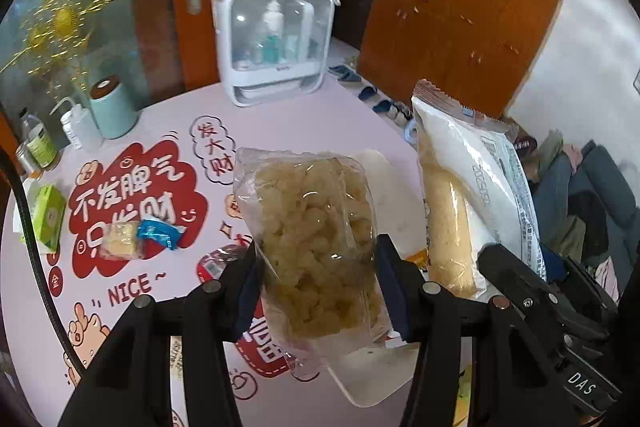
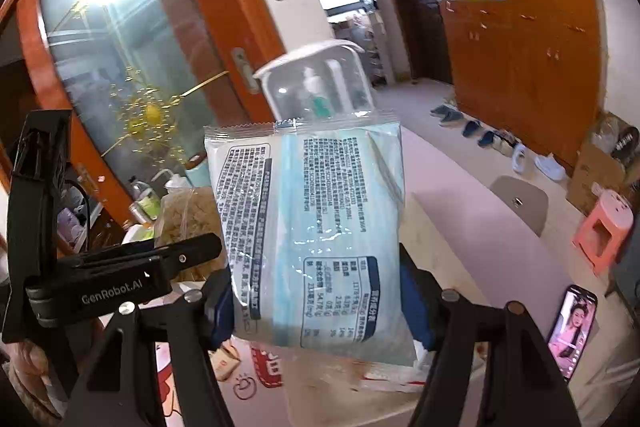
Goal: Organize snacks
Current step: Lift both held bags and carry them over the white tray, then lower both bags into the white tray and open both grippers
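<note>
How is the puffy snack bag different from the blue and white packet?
The puffy snack bag is clear, so the pale yellow puffs inside show; the blue and white packet is mostly covered in printed text. The snack bag looks lumpy, while the packet looks flat and smooth. The left gripper holds the snack bag; the right gripper holds the packet. Both are sealed plastic wrappers, held up above the table.

Worktop mid-left open; back and left edges blocked.
Back is taken by white storage box [image 1: 276, 39]; left edge is crowded by teal canister [image 1: 112, 111], bottles [image 1: 78, 127], green carton [image 1: 48, 213]. Small wrapped snack [image 1: 140, 237] lies mid-left; white tray [image 1: 384, 179] sits centre-right.
</note>
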Motion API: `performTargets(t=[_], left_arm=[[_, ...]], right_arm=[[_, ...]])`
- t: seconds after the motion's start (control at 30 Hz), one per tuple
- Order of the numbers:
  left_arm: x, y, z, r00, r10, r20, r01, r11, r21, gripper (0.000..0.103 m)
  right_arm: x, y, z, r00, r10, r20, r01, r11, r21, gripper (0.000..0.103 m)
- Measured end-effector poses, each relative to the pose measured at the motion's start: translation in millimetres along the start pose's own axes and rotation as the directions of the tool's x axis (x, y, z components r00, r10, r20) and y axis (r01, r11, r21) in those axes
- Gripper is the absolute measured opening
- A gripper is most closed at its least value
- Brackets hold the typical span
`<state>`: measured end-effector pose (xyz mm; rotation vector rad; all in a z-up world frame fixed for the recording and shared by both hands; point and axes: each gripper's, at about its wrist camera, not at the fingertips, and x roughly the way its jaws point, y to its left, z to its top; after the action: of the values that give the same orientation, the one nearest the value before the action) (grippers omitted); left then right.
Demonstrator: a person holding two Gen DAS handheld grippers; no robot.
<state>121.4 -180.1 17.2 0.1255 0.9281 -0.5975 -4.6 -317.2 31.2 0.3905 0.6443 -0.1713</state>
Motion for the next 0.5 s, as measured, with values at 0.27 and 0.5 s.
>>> performTargets(t=[0.27,0.5], left_arm=[[36,-34,3,0.998,0.010,-0.058,-0.008,0.999,0.041,0.052],[64,-43,5,0.994,0.044,-0.104,-0.039,0.998,0.049,0.052]], right_arm=[[13,-28,0,0.997,-0.054,-0.051,0.055,0.998,0.013,0.069],[32,-46,1,0.992,-0.076,-0.101,0.079,0.997,0.020,0.069]])
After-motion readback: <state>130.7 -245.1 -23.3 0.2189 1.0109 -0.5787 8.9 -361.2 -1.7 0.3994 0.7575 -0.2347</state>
